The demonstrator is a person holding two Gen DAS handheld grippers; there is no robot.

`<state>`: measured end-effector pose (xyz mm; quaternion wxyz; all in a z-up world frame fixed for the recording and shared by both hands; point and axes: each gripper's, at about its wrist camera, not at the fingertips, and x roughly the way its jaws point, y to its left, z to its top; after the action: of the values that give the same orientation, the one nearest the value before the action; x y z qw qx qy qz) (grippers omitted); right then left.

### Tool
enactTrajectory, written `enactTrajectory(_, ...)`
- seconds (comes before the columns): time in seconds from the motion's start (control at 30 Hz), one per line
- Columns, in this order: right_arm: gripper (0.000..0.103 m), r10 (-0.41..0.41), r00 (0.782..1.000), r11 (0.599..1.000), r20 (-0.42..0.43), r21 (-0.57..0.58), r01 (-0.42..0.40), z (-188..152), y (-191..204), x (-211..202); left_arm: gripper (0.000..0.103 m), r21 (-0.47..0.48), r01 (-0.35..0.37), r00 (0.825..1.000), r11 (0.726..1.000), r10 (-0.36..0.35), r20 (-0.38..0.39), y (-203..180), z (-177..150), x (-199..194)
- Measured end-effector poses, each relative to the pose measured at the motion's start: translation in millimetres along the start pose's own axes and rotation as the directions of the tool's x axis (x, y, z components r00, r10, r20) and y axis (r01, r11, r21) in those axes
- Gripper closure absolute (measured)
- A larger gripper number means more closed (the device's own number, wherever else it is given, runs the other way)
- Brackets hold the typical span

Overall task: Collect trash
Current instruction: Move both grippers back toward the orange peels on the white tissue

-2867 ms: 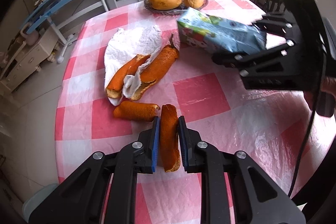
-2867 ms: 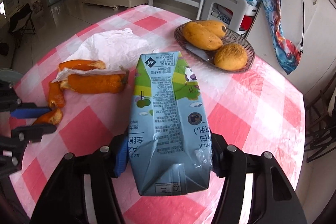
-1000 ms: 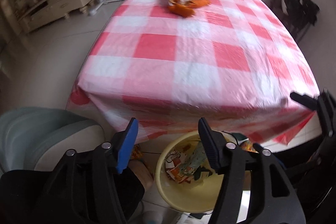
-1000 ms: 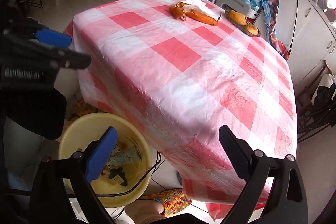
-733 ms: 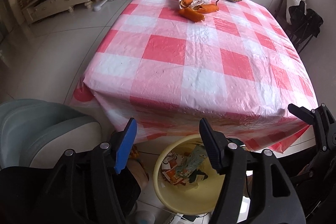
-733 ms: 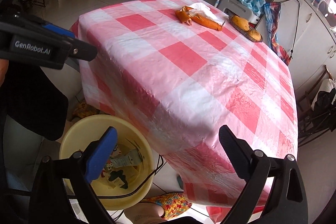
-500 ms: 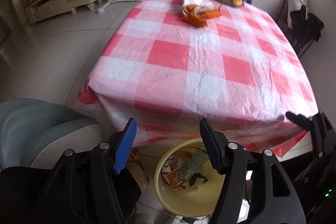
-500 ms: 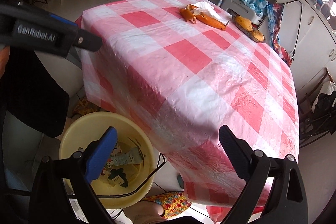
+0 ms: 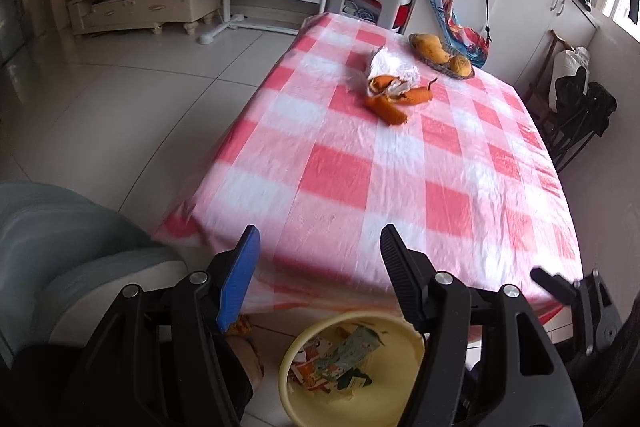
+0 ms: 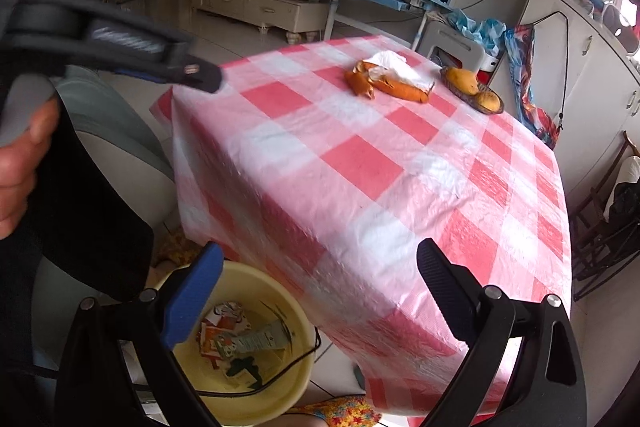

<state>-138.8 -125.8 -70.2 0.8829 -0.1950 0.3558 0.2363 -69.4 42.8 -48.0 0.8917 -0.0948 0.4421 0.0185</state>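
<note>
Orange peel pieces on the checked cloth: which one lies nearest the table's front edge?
The separate peel piece lying bare on the cloth; the other peels rest against the white tissue behind it.

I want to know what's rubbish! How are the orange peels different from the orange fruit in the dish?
The peels lie flat, torn and curled, straight on the checked tablecloth beside a white tissue. The fruit is whole and plump, and sits in a dark dish farther back. The peels look deeper orange, the fruit more yellow. Both are at the table's far end.
</note>
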Motion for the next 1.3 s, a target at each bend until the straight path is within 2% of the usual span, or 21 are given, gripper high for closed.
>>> enactTrajectory(0.17,0.010,0.023,1.000,1.000,0.007,0.002,-0.023,12.6,-4.4,0.8,0.043,0.040,0.007,1.000,0.999,-0.006,-0.017,-15.6,34.8,19.2)
enactTrajectory(0.27,0.010,0.041,0.999,0.999,-0.006,0.003,-0.041,22.6,-15.7,5.6,0.043,0.060,0.030,0.998,0.998,-0.026,-0.055,-27.8,59.4,42.4)
enactTrajectory(0.53,0.010,0.036,0.999,0.999,-0.024,-0.022,-0.037,46.2,-49.1,32.6,0.043,0.068,-0.009,0.993,0.998,0.017,-0.119,-54.5,106.4,117.8)
enactTrajectory(0.67,0.010,0.050,0.998,0.999,-0.032,-0.009,-0.050,56.8,-64.3,51.5,0.043,0.069,-0.026,0.989,0.997,0.036,-0.143,-60.2,115.7,142.1)
enactTrajectory(0.83,0.010,0.058,0.998,0.998,-0.030,-0.018,-0.058,71.8,-75.9,67.9,0.043,0.080,-0.032,0.990,0.996,0.042,-0.134,-64.8,123.1,151.1)
enactTrajectory(1.07,0.010,0.041,0.997,0.999,-0.066,0.005,-0.041,84.7,-103.1,98.9,0.043,0.075,0.032,0.987,0.997,-0.020,-0.159,-61.1,130.0,158.0)
enactTrajectory(1.13,0.010,0.032,0.997,0.999,-0.068,0.018,-0.031,85.7,-108.8,102.2,0.051,0.073,0.065,0.983,0.995,-0.051,-0.174,-60.4,131.5,159.8)
enactTrajectory(1.2,0.010,0.029,0.998,0.999,-0.062,0.029,-0.027,86.9,-112.0,103.2,0.063,0.074,0.105,0.977,0.992,-0.089,-0.196,-61.5,131.4,159.9)
enactTrajectory(1.3,0.010,0.024,0.998,0.999,-0.056,0.035,-0.022,90.4,-114.7,107.0,0.066,0.071,0.135,0.968,0.988,-0.116,-0.222,-61.1,132.6,161.1)
